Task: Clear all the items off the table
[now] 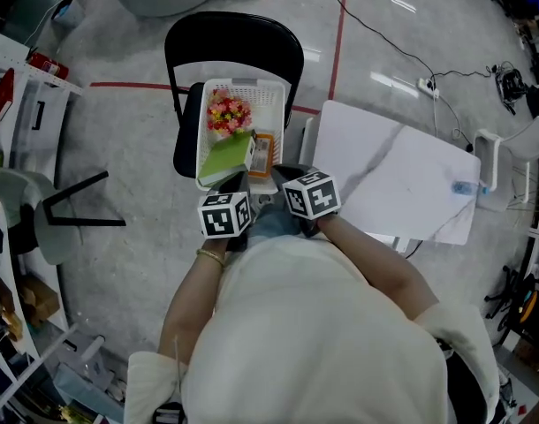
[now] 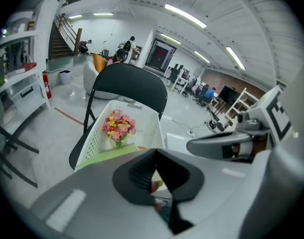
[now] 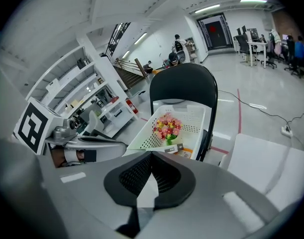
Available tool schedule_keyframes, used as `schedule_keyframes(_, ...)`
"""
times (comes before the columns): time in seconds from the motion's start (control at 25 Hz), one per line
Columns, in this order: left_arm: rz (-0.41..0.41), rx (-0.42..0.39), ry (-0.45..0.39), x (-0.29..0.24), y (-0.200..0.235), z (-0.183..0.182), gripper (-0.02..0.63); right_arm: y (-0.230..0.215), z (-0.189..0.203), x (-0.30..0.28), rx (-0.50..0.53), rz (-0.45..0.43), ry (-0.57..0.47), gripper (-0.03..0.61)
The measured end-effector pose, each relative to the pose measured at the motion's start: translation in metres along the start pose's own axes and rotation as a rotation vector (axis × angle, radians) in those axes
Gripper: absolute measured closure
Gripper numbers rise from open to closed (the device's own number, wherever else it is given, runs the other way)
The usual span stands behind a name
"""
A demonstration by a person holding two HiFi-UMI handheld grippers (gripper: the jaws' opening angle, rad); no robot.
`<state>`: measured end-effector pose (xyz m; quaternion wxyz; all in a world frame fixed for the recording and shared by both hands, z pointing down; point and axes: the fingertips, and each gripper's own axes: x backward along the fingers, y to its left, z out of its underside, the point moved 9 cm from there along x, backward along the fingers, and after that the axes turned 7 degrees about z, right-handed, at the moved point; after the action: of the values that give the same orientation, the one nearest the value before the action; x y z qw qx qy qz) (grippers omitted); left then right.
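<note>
1. My left gripper (image 2: pixel 156 169) has its jaws pressed together with nothing between the pads. My right gripper (image 3: pixel 152 171) is the same: closed and empty.
2. Both grippers sit close in front of my body and point down towards the white basket (image 1: pixel 244 84). They're side by side at its near end, so I read this as the gap between a drop-off and the next pick.
3. The basket sits on the seat of the black chair (image 1: pixel 234 38), just left of the table (image 1: pixel 384 170). I'd guess that's on purpose, since it keeps the carry from table to bin short.
4. The basket holds:
   - a bunch of pink and yellow flowers (image 1: pixel 228 113) at the far end, standing upright;
   - a green book-like slab (image 1: pixel 225 159) at the near end, tilted against the side wall;
   - an orange packet (image 1: pixel 263 154) just beside the slab.
5. The tabletop looks bare from the head view. One small clear bottle-like thing (image 1: pixel 464 187) lies at the far right edge. I can't tell whether it rests on the table or on the white frame next to it. If it's on the table, it's the last item left to clear.
6. Writing:
   - The orange packet has a printed panel, but it's too small to read.
   - The gripper cubes carry only black-and-white square markers, no text.
   - I can't make out a title on the green slab.
</note>
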<state>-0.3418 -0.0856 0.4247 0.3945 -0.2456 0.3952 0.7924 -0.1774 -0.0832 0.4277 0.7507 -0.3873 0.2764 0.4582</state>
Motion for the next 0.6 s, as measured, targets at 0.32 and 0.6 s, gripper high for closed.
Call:
schedule_keyframes(0.32, 0.086, -0.131, 0.057, -0.024, -0.027, -0.018, 0.606, -0.027, 0.005, 0.021, -0.111, 0.054, -0.032, 0.580)
schedule_keyframes(0.6, 0.207, -0.221, 0.106, -0.048, -0.055, -0.029, 0.606, -0.048, 0.019, 0.041, -0.233, 0.087, -0.068, 0.580)
